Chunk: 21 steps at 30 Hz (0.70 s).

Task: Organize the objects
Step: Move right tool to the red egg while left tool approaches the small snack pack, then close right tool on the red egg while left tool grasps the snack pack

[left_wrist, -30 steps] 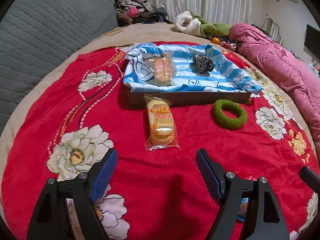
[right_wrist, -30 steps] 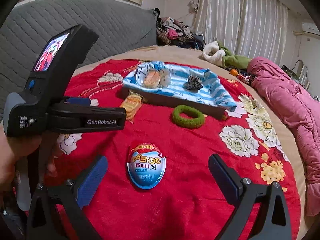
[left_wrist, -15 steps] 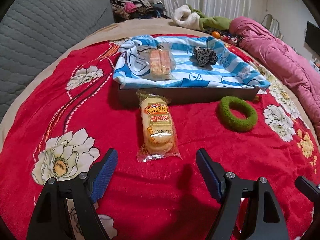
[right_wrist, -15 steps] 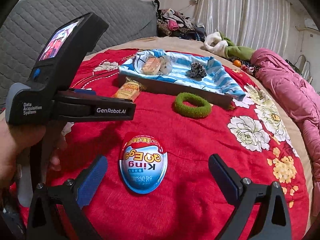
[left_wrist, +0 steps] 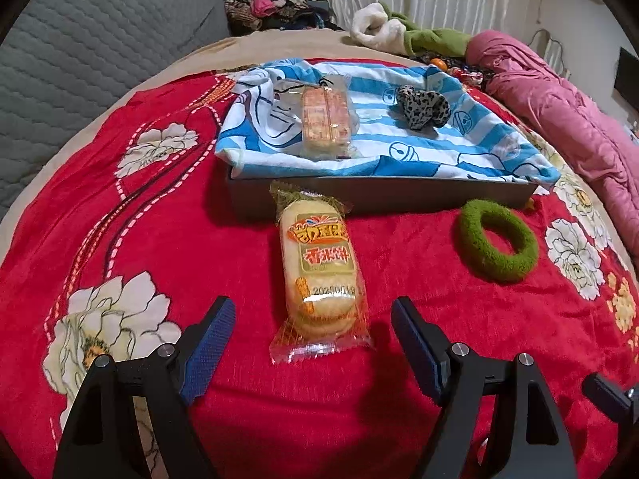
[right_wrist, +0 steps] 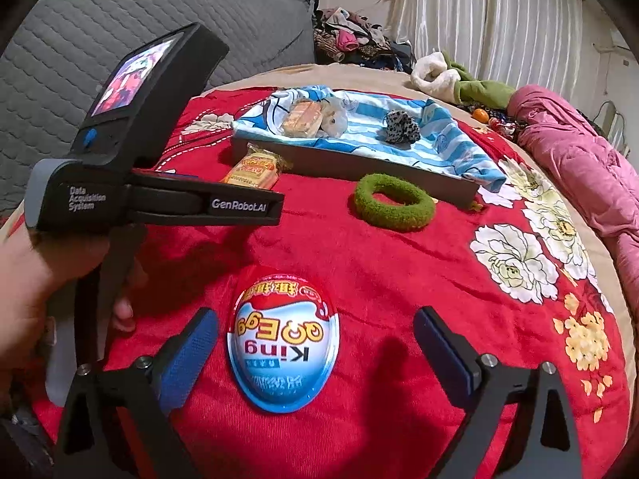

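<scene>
Judging from the tray [left_wrist: 379, 199], already holding a snack [left_wrist: 325, 119] and scrunchie [left_wrist: 423, 107], half is done; left gripper [left_wrist: 311, 315] is spread around the cracker pack [left_wrist: 319, 275], right gripper [right_wrist: 315, 335] around the egg [right_wrist: 283, 343]; the green ring [left_wrist: 499, 239] is left by the tray's front edge.

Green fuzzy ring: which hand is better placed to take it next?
Right, probably. The green fuzzy ring lies ahead-right of the open left tongs, which frame the rice cracker packet; it lies nearly ahead of the open right tongs.
</scene>
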{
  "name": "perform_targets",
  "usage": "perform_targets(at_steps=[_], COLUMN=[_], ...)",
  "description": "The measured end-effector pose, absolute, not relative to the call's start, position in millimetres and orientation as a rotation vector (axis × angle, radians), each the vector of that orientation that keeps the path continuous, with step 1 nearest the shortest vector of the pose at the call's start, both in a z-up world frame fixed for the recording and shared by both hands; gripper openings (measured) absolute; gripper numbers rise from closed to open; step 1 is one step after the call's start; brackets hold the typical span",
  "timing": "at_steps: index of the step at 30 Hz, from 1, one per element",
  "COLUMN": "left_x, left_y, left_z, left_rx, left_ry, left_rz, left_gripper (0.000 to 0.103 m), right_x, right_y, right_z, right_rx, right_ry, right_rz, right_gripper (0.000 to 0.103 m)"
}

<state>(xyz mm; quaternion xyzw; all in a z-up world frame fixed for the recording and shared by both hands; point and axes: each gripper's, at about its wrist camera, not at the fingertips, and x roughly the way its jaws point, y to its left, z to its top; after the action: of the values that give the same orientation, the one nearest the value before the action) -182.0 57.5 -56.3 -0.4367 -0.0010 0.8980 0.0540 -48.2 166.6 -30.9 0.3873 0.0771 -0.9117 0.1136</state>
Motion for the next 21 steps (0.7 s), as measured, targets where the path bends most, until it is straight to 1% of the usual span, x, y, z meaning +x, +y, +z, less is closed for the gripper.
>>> perform_targets(at_steps=[1,6,11,13,15,16,18,20,21], left_x=[-184,-190,-197,-198,-200,-201,-203,-205,-206], left_y=[58,59,57,57,56,55,54,54,54], left_z=[-57,-60,-63,-63,-62,-62,-62,-62,-63], left_rx=[-1.329,-1.322,-1.321,-1.317,-1.312,-1.311,-1.313,-1.317,-1.318], left_ry=[-0.001,0.000,-0.017,-0.027,-0.037,-0.043,-0.059,-0.058,-0.058], left_rz=[2.725,2.723,2.719,2.712,2.716,2.712,2.704,2.701,2.699], left_gripper=[0.081,0.081,0.081,0.081,0.078,0.075,0.069,0.059,0.058], right_x=[-49,-54,-58,-59,-60,-61,-62,-62,-61], right_y=[166,163,158,158,157,157,156,155,154], right_z=[-32,-38,-43,-44,-45,-46,-46,-47,-47], right_rx=[1.140,1.166,1.179,1.187,1.198,1.200,1.205,1.206,1.206], right_ry=[0.226,0.239,0.259,0.255,0.252,0.251,0.246,0.247,0.248], right_rz=[-2.669,-2.653,-2.634,-2.628,-2.621,-2.620,-2.616,-2.613,-2.611], right_gripper=[0.095,0.094,0.087,0.081,0.076,0.073,0.070,0.067,0.065])
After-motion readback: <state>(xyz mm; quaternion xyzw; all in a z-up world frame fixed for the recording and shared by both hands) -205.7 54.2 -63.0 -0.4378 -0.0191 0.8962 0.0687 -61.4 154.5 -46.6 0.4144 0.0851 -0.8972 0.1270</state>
